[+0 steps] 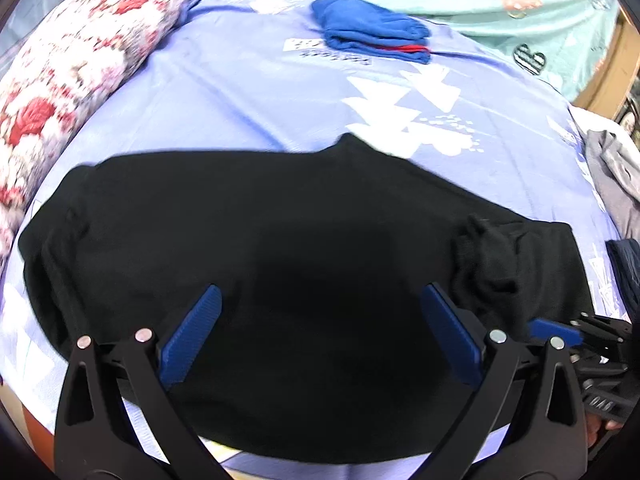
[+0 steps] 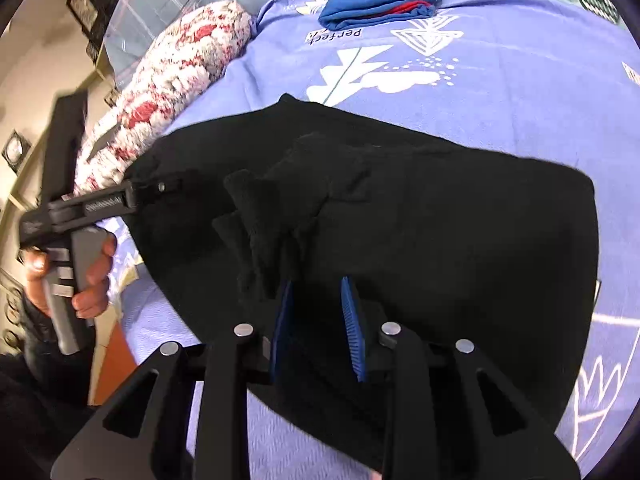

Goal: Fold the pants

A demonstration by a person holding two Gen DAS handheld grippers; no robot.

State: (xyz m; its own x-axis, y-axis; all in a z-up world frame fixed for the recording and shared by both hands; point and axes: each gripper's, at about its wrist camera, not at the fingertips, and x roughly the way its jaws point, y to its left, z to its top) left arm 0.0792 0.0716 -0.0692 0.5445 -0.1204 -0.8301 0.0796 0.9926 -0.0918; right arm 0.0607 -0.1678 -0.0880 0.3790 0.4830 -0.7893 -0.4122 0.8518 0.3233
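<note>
Black pants (image 1: pixel 280 220) flat on bed (image 1: pixel 248 92); left tool (image 1: pixel 320 312) spread wide, empty; right tool (image 2: pixel 320 308) narrowed around bunched cloth, lifting for fold, grip unclear.

The left gripper (image 1: pixel 320 336) was spread wide, its blue pads (image 1: pixel 192 336) far apart and tilted outward, nothing between them. The right gripper (image 2: pixel 320 328) had its jaws narrowed to a small gap, and whether they pinched anything could not be told. In the right wrist view, the person's left hand (image 2: pixel 76 276) wrapped the grey handle of the left gripper, fingers curled around it, thumb at the back.
</note>
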